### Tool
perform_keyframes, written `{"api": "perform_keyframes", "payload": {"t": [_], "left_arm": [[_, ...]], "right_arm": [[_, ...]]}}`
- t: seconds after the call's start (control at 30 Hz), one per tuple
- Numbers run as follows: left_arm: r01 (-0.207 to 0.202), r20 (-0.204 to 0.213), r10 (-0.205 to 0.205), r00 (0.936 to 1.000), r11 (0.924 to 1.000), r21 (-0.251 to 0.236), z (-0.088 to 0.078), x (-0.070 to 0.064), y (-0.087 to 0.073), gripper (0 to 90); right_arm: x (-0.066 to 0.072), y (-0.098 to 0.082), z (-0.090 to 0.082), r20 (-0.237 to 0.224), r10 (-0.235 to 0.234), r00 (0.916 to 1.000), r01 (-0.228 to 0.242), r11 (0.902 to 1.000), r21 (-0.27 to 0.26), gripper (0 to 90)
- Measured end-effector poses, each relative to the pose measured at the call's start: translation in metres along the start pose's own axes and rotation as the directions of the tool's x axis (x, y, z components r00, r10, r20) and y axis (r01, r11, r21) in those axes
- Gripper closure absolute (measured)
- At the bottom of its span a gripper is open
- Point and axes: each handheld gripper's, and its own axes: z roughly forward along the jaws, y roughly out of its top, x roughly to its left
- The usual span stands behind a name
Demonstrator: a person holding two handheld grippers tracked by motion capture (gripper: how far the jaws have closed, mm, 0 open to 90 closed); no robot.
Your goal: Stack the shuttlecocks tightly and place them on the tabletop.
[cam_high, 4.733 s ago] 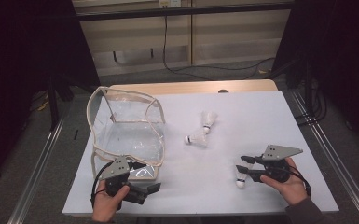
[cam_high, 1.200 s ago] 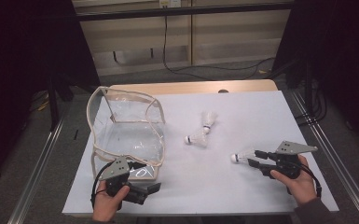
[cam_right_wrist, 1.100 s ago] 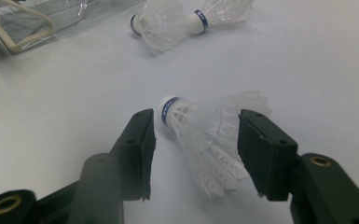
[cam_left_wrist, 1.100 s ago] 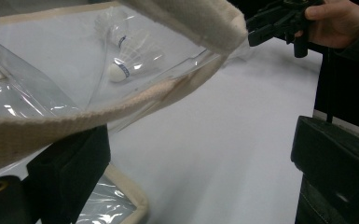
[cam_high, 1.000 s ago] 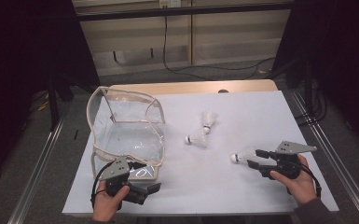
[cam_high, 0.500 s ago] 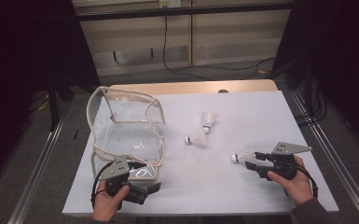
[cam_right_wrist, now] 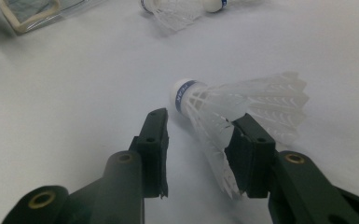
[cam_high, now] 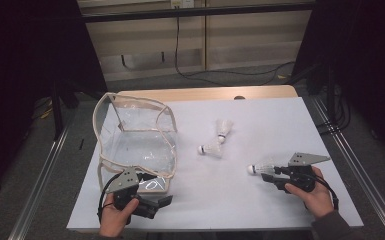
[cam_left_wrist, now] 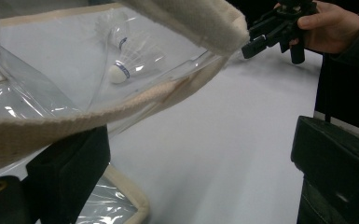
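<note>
Right tool near bench's right edge, jaws just closing around shuttlecock, left pad not touching. Left tool at front-left corner clenches bag rim.

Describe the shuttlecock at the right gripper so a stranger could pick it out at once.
Start at the white table, then go to its right front, away from the clear bag. The shuttlecock lies between the jaws of the right gripper, cork pointing left. The other two shuttlecocks lie together mid-table, with no gripper near them.
</note>
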Motion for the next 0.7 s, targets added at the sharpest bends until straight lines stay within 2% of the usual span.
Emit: {"api": "perform_keyframes", "payload": {"t": [0.37, 0.53, 0.7], "left_arm": [[0.0, 0.002, 0.0, 1.0, 1.0, 0.001, -0.0002, 0.0004, 0.0002, 4.7], [-0.003, 0.003, 0.003, 1.0, 1.0, 0.003, -0.0004, 0.0008, 0.0002, 4.7], [-0.003, 0.006, 0.003, 1.0, 1.0, 0.002, -0.0006, 0.0014, 0.0004, 4.8]], "right_arm": [[-0.0014, 0.0007, 0.0015, -0.031, 0.007, 0.9995, -0.007, 0.9999, 0.015, 74.8], [-0.0016, 0.0003, 0.0019, -0.049, 0.005, 0.9988, -0.005, 0.9998, 0.018, 86.6], [-0.0024, 0.0008, 0.0015, -0.06, 0.013, 0.9981, -0.012, 0.9997, 0.02, 89.2]]}}
